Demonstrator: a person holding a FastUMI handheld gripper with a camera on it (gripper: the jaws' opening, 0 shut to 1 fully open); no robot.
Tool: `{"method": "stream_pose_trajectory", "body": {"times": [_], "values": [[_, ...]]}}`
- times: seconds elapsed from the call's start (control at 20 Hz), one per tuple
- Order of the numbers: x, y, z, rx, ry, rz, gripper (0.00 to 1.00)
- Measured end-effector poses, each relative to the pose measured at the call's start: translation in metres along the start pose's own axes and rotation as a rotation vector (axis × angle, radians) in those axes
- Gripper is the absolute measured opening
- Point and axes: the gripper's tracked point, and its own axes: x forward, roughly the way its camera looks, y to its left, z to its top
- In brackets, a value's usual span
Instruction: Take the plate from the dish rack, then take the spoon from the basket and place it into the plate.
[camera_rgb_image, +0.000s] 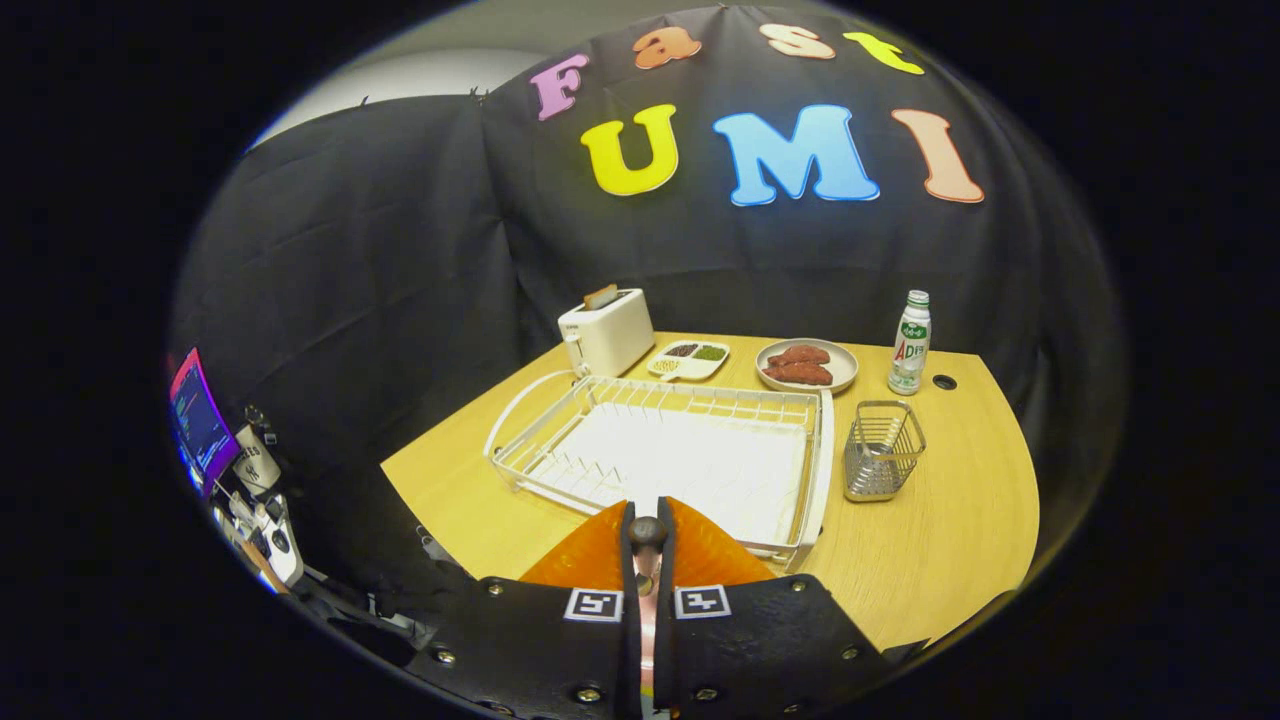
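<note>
Spoon (647, 533) clamped between the tool (647, 545) fingers over the dish rack (812, 470); lower it level onto the orange plate (590, 560) beneath.

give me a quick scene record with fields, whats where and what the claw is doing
claw: fingers shut on a slim item, maybe the spoon, at the dish rack's near edge
dish rack: beyond the fingers, looks bare
basket: right of the rack, looks empty
behind rack: toaster, divided dish, plate of brown food, bottle
table: wood top
</note>
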Motion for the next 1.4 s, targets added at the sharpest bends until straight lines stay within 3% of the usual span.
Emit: {"method": "stream_pose_trajectory", "body": {"times": [0.55, 0.75, 1.4], "values": [[0.021, 0.018, -0.028, -0.155, 0.08, -0.03, 0.05], [0.015, 0.019, -0.023, -0.131, 0.075, -0.02, 0.13], [-0.003, 0.001, 0.03, -0.061, -0.036, -0.03, 0.14]]}}
